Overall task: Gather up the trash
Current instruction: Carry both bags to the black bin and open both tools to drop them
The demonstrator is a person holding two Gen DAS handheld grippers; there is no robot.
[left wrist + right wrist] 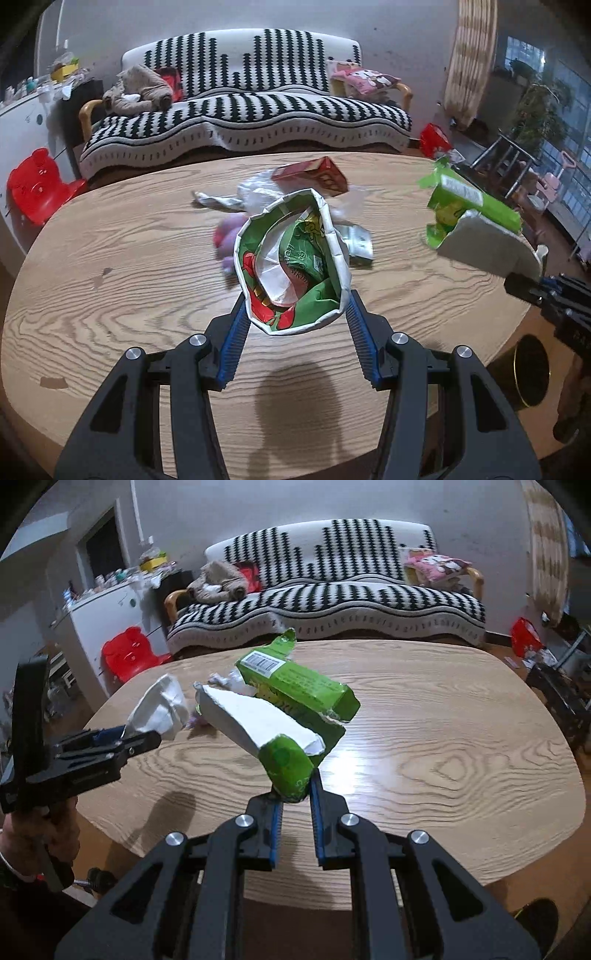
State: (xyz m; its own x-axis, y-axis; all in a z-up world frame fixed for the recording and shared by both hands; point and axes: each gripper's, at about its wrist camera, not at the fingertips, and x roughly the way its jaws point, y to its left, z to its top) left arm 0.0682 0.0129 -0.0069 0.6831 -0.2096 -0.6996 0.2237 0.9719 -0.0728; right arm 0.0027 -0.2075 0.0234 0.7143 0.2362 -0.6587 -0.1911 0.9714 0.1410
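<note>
Already lifted: both grippers carry trash above the table (110, 280).
Left gripper (295, 314): fingers wide apart but pressing the sides of an open green-and-red wrapper (291, 258), its mouth facing the camera, above the table's middle.
Leftover trash: a red box (314, 175), crumpled white plastic (258, 192) and a silver packet (356, 242) lie beyond the wrapper, toward the far edge.
Right gripper (295, 790): fingers nearly together, clamped on one end of a torn green carton (295, 701); its long axis runs up and away from the fingers.
Bin (530, 373): a dark round one on the floor off the right edge, nearer the right gripper, so probably the carton drops first.
</note>
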